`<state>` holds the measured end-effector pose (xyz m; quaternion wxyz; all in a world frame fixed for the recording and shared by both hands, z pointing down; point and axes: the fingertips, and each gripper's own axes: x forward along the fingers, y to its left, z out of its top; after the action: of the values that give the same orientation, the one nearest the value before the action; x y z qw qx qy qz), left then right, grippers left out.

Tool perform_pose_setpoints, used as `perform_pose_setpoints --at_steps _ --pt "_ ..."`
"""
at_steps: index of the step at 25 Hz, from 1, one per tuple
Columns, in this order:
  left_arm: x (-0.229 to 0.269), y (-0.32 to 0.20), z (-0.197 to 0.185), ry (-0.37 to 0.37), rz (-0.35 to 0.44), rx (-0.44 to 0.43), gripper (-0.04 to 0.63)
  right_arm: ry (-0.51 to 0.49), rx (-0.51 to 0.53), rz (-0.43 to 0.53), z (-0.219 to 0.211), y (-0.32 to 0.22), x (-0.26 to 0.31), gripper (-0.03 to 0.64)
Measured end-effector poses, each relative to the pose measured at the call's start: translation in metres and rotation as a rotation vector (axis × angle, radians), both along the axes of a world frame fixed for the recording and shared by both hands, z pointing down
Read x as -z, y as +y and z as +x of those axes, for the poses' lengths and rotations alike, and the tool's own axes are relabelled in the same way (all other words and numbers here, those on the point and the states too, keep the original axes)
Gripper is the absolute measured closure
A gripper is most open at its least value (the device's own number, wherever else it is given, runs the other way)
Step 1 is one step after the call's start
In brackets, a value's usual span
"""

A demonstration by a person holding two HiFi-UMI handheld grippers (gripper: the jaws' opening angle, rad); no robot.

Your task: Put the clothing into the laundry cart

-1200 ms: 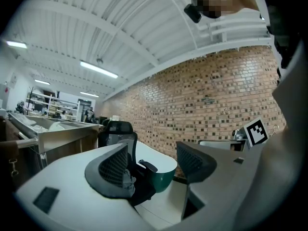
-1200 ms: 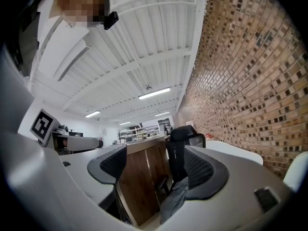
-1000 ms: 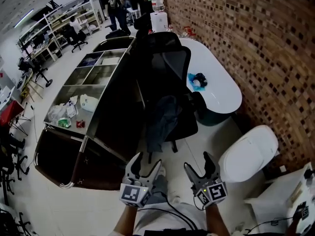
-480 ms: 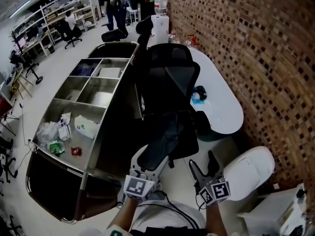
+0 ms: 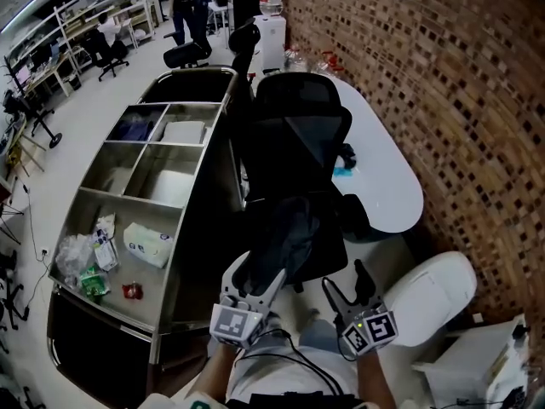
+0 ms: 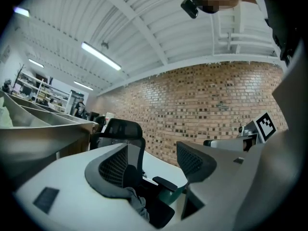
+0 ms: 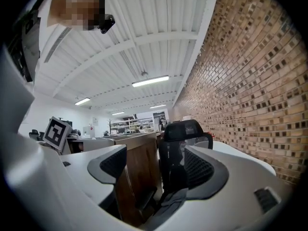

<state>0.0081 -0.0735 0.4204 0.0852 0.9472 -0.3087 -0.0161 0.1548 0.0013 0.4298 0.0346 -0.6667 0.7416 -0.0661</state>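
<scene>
A dark grey garment (image 5: 288, 235) lies draped over the seat of a black mesh office chair (image 5: 298, 139). It also shows low between the jaws as the garment (image 6: 136, 202) and the garment (image 7: 172, 199). My left gripper (image 5: 254, 278) is open just in front of the garment's near edge, with nothing between its pads. My right gripper (image 5: 345, 281) is open too, lower right of the seat and apart from the cloth. The big steel cart (image 5: 201, 147) with several compartments stands left of the chair.
A white oval table (image 5: 387, 173) with a small blue-black item (image 5: 344, 159) stands behind the chair by the brick wall (image 5: 443, 92). A white rounded seat (image 5: 430, 286) sits at lower right. The cart's near compartment holds bags and litter (image 5: 102, 250). People stand far back.
The view has closed in on the chair and cart. My left gripper has come forward up to the garment's near edge; the right gripper stays low and open.
</scene>
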Motion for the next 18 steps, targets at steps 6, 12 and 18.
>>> perform_pose_setpoints --at_steps 6,12,18 --pt "-0.001 -0.022 0.01 -0.008 -0.001 0.022 0.285 -0.021 -0.014 -0.009 0.023 -0.025 -0.005 0.233" --pt "-0.013 -0.049 0.026 -0.057 0.018 0.061 0.285 -0.031 0.054 0.003 0.04 -0.063 -0.003 0.235" --pt "0.008 -0.075 0.065 -0.04 0.026 0.109 0.285 0.035 0.107 -0.003 0.072 -0.099 -0.004 0.234"
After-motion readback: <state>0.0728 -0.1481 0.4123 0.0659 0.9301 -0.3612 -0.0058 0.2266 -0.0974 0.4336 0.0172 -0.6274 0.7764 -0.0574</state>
